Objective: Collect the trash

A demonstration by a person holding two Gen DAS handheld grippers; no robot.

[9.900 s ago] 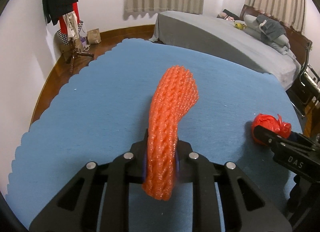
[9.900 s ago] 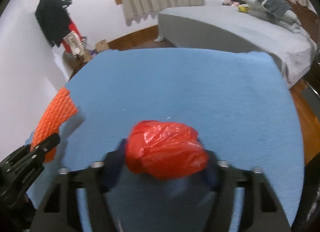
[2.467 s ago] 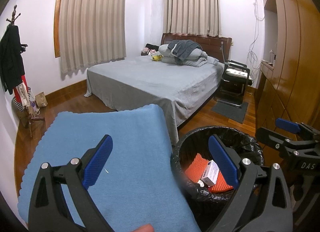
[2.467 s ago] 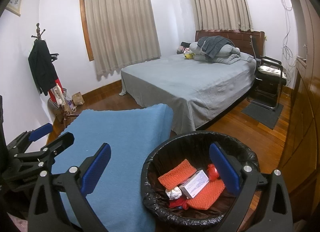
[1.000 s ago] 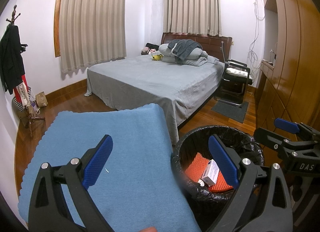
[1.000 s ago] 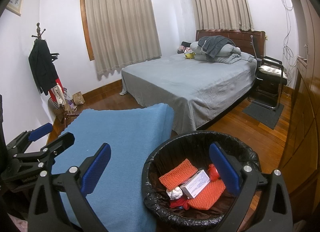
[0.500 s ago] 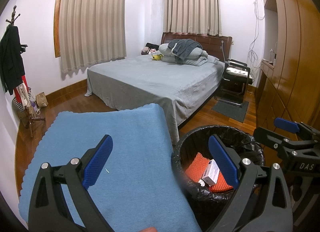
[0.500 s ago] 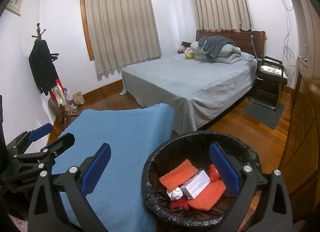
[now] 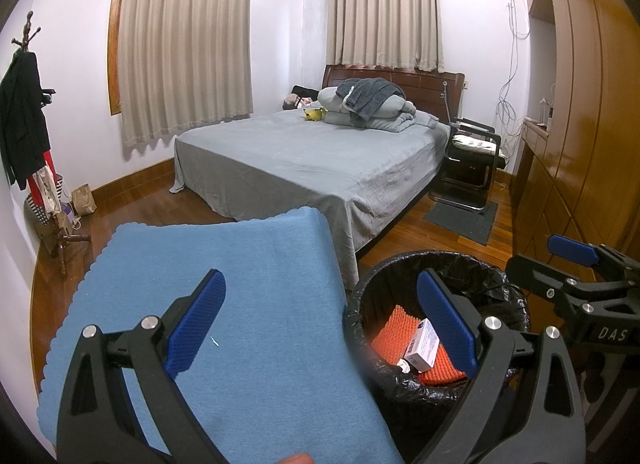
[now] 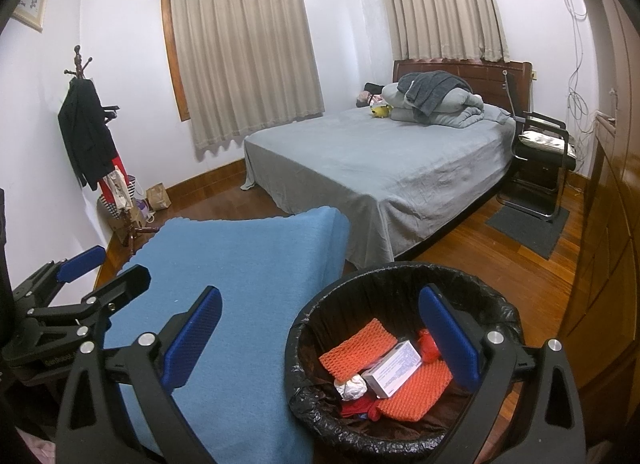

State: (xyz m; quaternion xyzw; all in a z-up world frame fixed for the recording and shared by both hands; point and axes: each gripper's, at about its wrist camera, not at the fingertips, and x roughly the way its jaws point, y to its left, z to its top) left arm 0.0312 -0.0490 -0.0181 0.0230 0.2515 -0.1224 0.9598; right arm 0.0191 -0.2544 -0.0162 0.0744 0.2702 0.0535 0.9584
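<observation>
Bedroom with a cleared blue cloth [image 9: 240,304] beside a lined bin [image 10: 404,276]. Trash [image 10: 384,368] lies inside the bin. Left gripper [image 9: 320,320] and right gripper [image 10: 320,328] both gape empty; collection appears complete, with withdrawal likely next.

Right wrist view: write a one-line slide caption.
Open right gripper above the lined trash bin holding orange foam nets, a small box and crumpled trash, beside the blue cloth.

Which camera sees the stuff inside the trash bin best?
The right wrist view: it looks into the trash bin at orange foam nets, a white box, and crumpled foil. The left wrist view shows only part, behind a finger.
</observation>
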